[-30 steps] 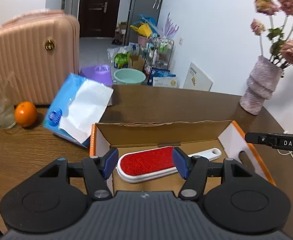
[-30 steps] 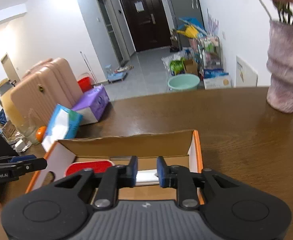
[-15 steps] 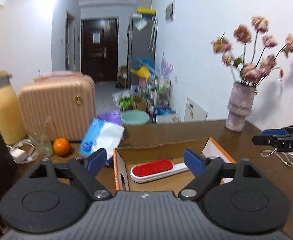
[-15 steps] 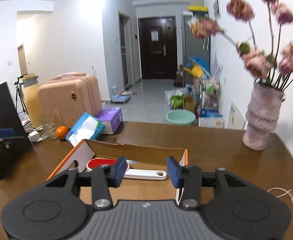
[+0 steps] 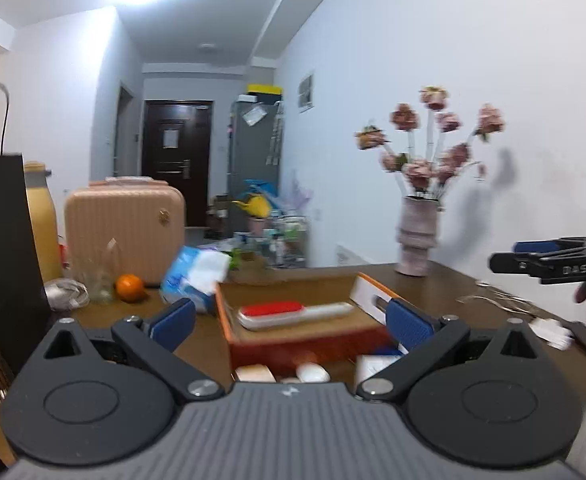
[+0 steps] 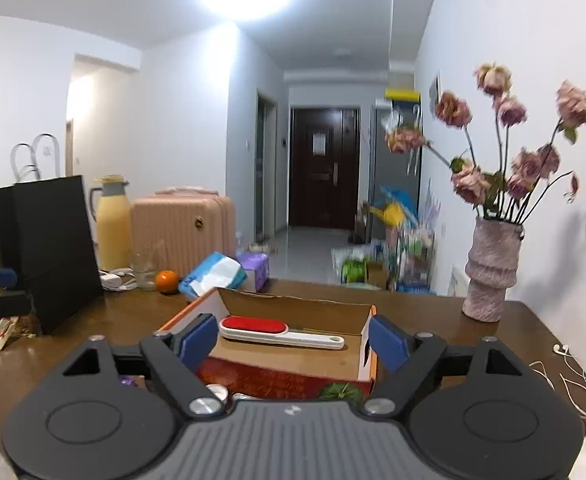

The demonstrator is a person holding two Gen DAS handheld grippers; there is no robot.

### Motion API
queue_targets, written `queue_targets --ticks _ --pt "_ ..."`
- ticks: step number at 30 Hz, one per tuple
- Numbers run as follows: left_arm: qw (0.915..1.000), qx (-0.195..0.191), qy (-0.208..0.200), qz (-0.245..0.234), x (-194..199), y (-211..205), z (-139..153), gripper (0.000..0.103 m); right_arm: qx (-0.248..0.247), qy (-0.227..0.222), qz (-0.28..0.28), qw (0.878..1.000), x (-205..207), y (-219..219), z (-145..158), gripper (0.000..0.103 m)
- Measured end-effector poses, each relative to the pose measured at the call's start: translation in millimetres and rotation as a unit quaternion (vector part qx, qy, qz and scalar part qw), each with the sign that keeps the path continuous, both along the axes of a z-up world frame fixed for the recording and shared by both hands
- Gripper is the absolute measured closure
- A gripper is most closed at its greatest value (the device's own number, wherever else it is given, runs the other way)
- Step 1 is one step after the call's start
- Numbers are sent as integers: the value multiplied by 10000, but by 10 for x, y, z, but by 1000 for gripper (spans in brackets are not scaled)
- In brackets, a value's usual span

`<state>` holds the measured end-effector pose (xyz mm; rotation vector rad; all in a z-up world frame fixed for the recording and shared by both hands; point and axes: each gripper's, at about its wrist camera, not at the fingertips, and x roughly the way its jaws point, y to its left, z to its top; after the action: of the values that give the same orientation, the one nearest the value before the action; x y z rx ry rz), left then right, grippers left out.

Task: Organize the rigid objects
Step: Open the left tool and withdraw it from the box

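Observation:
A white lint brush with a red pad lies flat inside an open orange-edged cardboard box on the brown table. My left gripper is open and empty, held back from the near side of the box. My right gripper is open and empty, also back from the box. Small white items lie on the table in front of the box, partly hidden by the left gripper's body. The right gripper shows at the right edge of the left wrist view.
A vase of pink flowers stands at the table's back right. A tissue pack, an orange, a glass, a pink suitcase, a yellow flask and a black bag stand at the left. White earphone cables lie at the right.
Both grippers have pulled back and up from the box and opened wider. The brush stays lying in the box.

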<state>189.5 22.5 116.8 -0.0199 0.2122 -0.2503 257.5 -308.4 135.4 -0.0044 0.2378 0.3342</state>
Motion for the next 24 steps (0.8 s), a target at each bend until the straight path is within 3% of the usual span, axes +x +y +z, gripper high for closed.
queue_targets --ticks 2,7,12,18,24 --pt "9999 -118 31 45 -227 35 -156 0 76 -130 -38 9999 -276 10 -176 20" --pt "9991 -125 363 200 -570 122 -544 0 441 108 -337 9984 -780 48 -691 20" --pt "9973 36 649 353 -643 230 -742 0 211 276 -556 9978 -1155 175 -1064 19" --pt "9960 -139 748 478 -498 230 -818 0 -80 300 -621 9976 -1197 243 -1142 19" --pt "9941 -100 992 432 -334 177 -1026 0 43 289 -515 9982 -1079 282 -1189 19"
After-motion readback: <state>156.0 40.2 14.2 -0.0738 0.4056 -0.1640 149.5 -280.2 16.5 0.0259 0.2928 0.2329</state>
